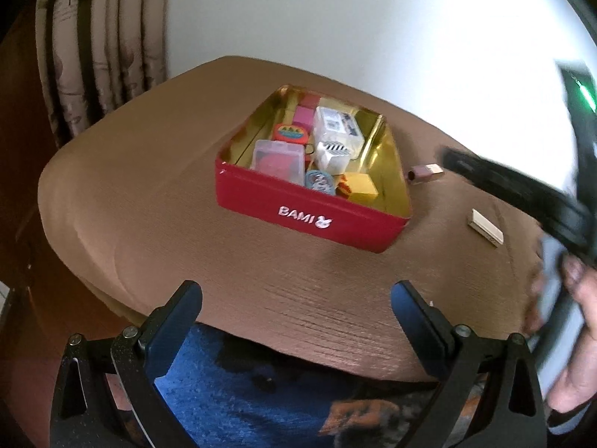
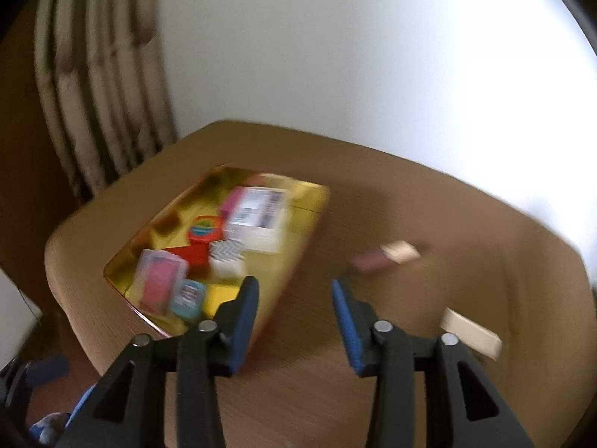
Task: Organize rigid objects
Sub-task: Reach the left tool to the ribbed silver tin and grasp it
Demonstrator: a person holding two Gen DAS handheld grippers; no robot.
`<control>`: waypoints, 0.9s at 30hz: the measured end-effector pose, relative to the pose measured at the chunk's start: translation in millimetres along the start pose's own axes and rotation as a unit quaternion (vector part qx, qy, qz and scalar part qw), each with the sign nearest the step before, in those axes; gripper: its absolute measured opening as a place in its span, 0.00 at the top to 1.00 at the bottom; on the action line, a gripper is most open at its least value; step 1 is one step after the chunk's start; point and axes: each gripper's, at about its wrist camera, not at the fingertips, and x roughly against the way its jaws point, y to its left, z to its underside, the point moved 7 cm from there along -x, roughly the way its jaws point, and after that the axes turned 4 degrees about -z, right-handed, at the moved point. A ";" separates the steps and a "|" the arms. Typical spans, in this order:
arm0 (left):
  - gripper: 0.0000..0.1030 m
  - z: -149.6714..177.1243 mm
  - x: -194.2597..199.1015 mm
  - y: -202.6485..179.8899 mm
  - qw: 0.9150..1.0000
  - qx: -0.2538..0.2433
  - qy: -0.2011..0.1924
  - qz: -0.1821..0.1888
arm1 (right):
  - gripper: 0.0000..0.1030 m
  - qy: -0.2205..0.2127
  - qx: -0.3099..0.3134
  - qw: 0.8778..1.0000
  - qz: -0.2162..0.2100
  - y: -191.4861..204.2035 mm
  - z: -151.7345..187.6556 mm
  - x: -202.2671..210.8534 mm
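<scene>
A red tin marked BAMI point(image 1: 309, 220), gold inside, sits on the brown table and holds several small boxes and erasers. It also shows, blurred, in the right wrist view point(image 2: 298, 231). A small pink and cream block point(image 1: 425, 173) point(image 2: 384, 255) and a flat cream block point(image 1: 485, 227) point(image 2: 471, 330) lie on the table right of the tin. My left gripper point(image 1: 296, 298) is open and empty at the table's near edge. My right gripper point(image 2: 294, 291) is open and empty above the table, just right of the tin. It appears blurred at the right of the left wrist view point(image 1: 522, 194).
The brown table point(image 1: 149, 186) has rounded corners. A patterned curtain point(image 1: 100, 44) hangs at the back left beside a white wall point(image 1: 373, 18). Blue cloth point(image 1: 231, 380) lies below the table's near edge.
</scene>
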 end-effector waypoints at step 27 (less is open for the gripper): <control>0.01 -9.7 -115.8 -321.8 0.951 -0.296 -0.016 0.086 | 0.34 -0.066 -0.241 0.966 0.065 -257.8 102.7 135.5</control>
